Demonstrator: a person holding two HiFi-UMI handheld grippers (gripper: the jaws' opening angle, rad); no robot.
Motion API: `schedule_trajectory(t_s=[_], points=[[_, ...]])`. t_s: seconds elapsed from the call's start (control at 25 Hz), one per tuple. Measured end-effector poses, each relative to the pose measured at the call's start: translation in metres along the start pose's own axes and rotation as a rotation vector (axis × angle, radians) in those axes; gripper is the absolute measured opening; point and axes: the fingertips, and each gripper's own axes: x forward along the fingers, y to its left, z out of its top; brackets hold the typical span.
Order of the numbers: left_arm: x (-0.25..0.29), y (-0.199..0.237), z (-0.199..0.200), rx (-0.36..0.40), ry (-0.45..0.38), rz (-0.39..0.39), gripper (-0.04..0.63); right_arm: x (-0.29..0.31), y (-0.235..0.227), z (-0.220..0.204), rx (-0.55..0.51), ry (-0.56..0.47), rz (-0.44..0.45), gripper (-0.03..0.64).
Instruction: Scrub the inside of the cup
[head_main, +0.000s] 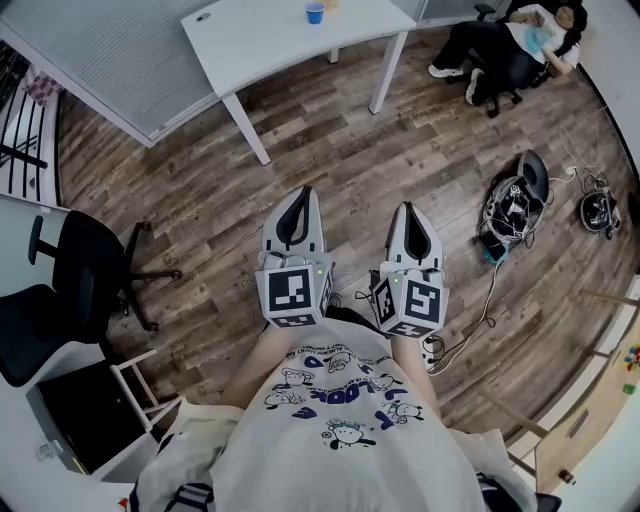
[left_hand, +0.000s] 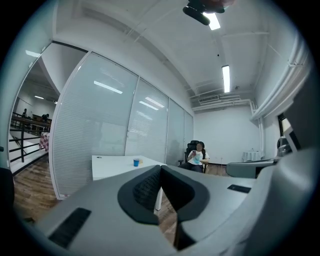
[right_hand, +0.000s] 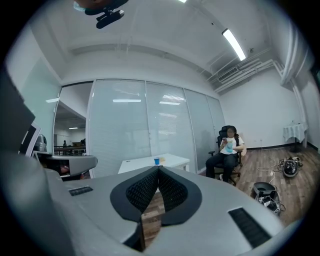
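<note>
Head view: you stand on the wood floor (head_main: 400, 140), well back from the white table (head_main: 260, 45). Both grippers are held out in front of your chest and aimed toward the table. The left gripper (head_main: 303, 192) and right gripper (head_main: 409, 208) sit side by side, apart from each other, with their marker cubes nearest you. Neither reaches the table; bare floor lies between their tips and the table's near legs.

The blue cup (head_main: 315, 13) stands upright on the table top, toward the table's far edge. A small pale yellowish thing sits just beside it, too small to identify.

Left gripper view: your jaws are pressed together. The dark ribbed pads (left_hand: 147, 187) meet at the tips with nothing between them. The cup shows small on the table, just left of the tips and well beyond them.

Right gripper view: the jaws are likewise pressed together and hold nothing. The cup on the table shows directly above the tips, well beyond them.

Around the table:
- A glass partition (left_hand: 100, 130) with blinds runs along behind the table.
- A person (head_main: 520, 40) sits in a dark chair past the table's right end, hands raised to something small.
- A tangle of cables and gear (head_main: 515, 205) lies on the floor to the table's right, nearer you than the table.
- A black office chair (head_main: 75, 270) stands to the table's left, also nearer you.
</note>
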Motion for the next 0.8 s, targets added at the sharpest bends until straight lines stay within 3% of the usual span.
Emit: schedule_trajectory(t_s=[0.28, 0.8], points=[[0.046, 0.009, 0.001, -0.015, 0.005, -0.025, 0.029, 0.039, -0.013, 0.002, 0.0, 0.003, -0.034, -0.003], [0.157, 0.067, 0.023, -0.03, -0.001, -0.055, 0.028, 0.161, 0.0, 0.021, 0.003, -0.02, -0.066, -0.003]])
